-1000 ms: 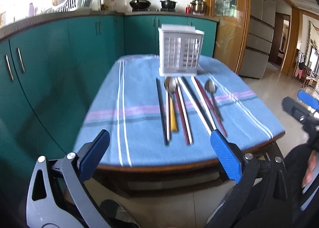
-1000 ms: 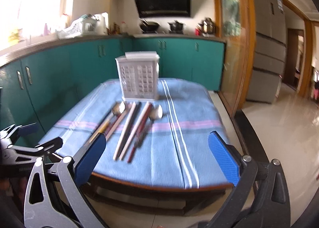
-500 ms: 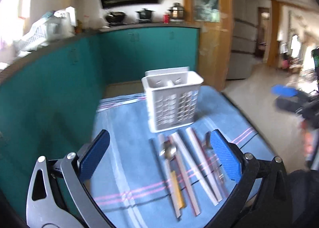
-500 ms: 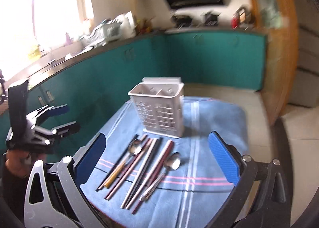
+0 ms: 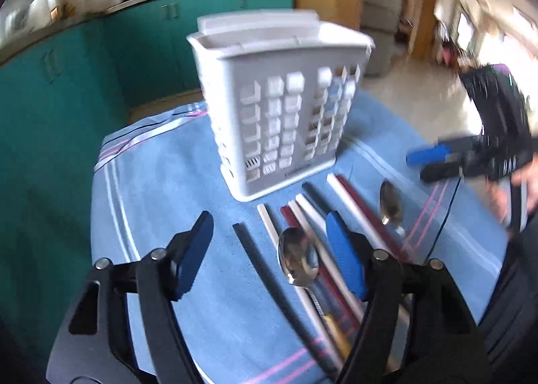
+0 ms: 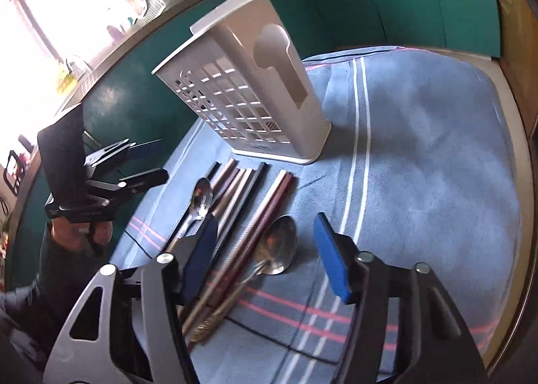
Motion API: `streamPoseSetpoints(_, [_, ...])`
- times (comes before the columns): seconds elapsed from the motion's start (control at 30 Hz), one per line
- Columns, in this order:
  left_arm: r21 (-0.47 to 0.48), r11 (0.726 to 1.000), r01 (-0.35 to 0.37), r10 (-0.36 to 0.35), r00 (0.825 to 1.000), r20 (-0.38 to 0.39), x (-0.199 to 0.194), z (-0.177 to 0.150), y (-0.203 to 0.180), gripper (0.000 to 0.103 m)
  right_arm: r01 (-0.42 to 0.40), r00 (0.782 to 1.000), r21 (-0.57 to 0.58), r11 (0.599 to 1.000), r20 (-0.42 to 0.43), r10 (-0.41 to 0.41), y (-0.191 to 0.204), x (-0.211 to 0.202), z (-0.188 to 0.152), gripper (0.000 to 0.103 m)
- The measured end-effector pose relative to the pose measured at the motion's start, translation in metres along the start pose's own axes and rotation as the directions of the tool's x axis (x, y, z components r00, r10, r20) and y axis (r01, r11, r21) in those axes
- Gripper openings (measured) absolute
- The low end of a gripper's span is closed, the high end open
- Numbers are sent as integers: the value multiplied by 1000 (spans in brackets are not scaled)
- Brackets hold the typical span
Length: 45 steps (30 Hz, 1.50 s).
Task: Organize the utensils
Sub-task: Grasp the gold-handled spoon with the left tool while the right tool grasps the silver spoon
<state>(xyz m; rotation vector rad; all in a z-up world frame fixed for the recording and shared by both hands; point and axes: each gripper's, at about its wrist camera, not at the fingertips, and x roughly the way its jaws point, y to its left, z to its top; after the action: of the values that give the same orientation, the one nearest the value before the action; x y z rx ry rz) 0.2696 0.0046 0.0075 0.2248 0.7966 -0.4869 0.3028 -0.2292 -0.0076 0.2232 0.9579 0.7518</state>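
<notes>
A white slotted utensil holder [image 5: 282, 108] stands upright on a blue striped cloth [image 5: 175, 189]; it also shows in the right wrist view [image 6: 248, 95]. In front of it lie several chopsticks [image 5: 309, 212] and two spoons. My left gripper [image 5: 272, 256] is open and empty, low over the left spoon [image 5: 297, 261] and a black chopstick [image 5: 259, 259]. My right gripper [image 6: 265, 256] is open and empty, low over the right spoon [image 6: 277, 244] and the red chopsticks [image 6: 265, 212].
Teal kitchen cabinets [image 5: 67, 75] run behind and left of the table. The right gripper shows at the right of the left wrist view [image 5: 437, 162]; the left gripper shows at the left of the right wrist view [image 6: 101, 179]. The cloth's right half [image 6: 437, 155] is bare.
Both grippers have moved forward and down from in front of the table edge to just above the utensils. Both stay open.
</notes>
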Motion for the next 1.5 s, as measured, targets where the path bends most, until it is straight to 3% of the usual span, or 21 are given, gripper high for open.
streamPoseSetpoints(0.07, [27,999,21,-20,999,-28,11,-5,1,53,-16,999,2,1000,-32,16,-11,6,3,45])
streamPoseSetpoints(0.17, [24,998,55,-54,997,-61,27,-9,5,50,-52,997,9,999,-57,52,-24,10,6,39])
streamPoseSetpoints(0.4, [28,995,99,-96,992,-86,35,-14,6,50,-121,986,14,993,-113,122,-40,26,2,33])
streamPoseSetpoints(0.63, [23,994,110,-108,990,-94,45,-15,0,39,-157,976,26,987,-152,159,-43,37,1,20])
streamPoseSetpoints(0.77, [14,991,135,-133,987,-95,46,-15,-2,24,-167,977,12,986,-132,167,-36,34,3,6])
streamPoseSetpoints(0.93, [-9,989,146,-147,987,-67,40,-11,3,3,-165,979,-7,986,-125,163,-21,34,5,2])
streamPoseSetpoints(1.1, [-9,989,148,-148,987,-63,32,-8,3,2,-155,982,-21,988,-116,152,-14,30,3,2])
streamPoseSetpoints(1.3, [-13,988,156,-156,988,-5,7,-2,-2,1,-134,989,-33,990,-75,131,-6,19,5,2])
streamPoseSetpoints(1.5, [12,992,129,-130,988,85,-37,9,-17,1,-106,993,-74,992,39,109,23,-21,11,1])
